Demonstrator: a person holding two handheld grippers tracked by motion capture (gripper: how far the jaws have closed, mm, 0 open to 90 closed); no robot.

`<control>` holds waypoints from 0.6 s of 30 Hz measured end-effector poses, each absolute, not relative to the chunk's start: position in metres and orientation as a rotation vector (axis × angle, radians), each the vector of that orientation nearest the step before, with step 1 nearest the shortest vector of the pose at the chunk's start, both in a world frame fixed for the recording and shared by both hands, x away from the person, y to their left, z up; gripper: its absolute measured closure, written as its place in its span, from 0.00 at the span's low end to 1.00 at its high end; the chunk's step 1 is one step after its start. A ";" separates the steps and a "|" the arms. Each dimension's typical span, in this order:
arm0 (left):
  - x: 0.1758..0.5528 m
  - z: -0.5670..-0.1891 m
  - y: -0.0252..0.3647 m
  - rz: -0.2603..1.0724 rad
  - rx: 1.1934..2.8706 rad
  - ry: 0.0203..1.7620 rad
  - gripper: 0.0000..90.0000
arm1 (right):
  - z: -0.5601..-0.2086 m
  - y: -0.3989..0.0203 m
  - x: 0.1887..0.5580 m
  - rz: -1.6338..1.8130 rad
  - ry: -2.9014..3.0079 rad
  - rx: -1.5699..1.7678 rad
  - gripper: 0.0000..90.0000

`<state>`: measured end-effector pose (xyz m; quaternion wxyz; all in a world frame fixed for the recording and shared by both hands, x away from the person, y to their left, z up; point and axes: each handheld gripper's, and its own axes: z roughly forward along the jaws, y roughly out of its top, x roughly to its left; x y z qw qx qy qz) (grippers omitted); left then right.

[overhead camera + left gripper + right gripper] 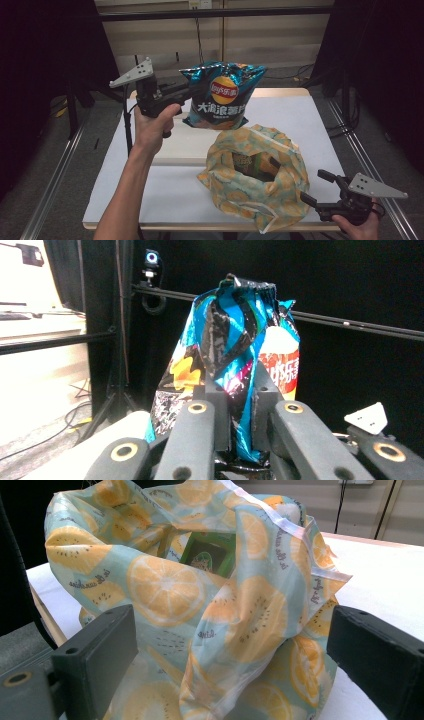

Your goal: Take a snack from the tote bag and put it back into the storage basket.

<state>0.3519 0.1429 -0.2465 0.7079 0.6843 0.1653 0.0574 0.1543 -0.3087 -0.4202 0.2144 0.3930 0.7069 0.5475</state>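
In the upper middle of the high view, our left gripper [192,95] is clenched on the blue chips bag [222,95], lifted above the lemon-print bag [260,172]. Our right gripper [320,187], lower right, stands released.

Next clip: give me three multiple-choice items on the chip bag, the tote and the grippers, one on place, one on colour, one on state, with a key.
1. Where is the chip bag?
A. Lying inside the tote
B. Held up in the air behind the tote
C. Flat on the floor

2. What is printed on the tote?
A. Orange citrus slices on pale green
B. Red stripes on black
C. Plain white, no print

3. How does the right gripper stand?
A. Shut on the tote's handle
B. Shut on the chip bag
C. Open, beside the tote

Key: B, the left gripper is shut on the bag's edge and holds it clear of the table; A, the slices show all over the fabric; C, its jaws stand wide apart in the right gripper view, with the tote ahead of them.
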 end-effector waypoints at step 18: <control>0.406 -0.303 0.171 0.129 1.568 0.537 0.93 | -0.424 -0.309 0.158 1.516 1.976 1.111 0.06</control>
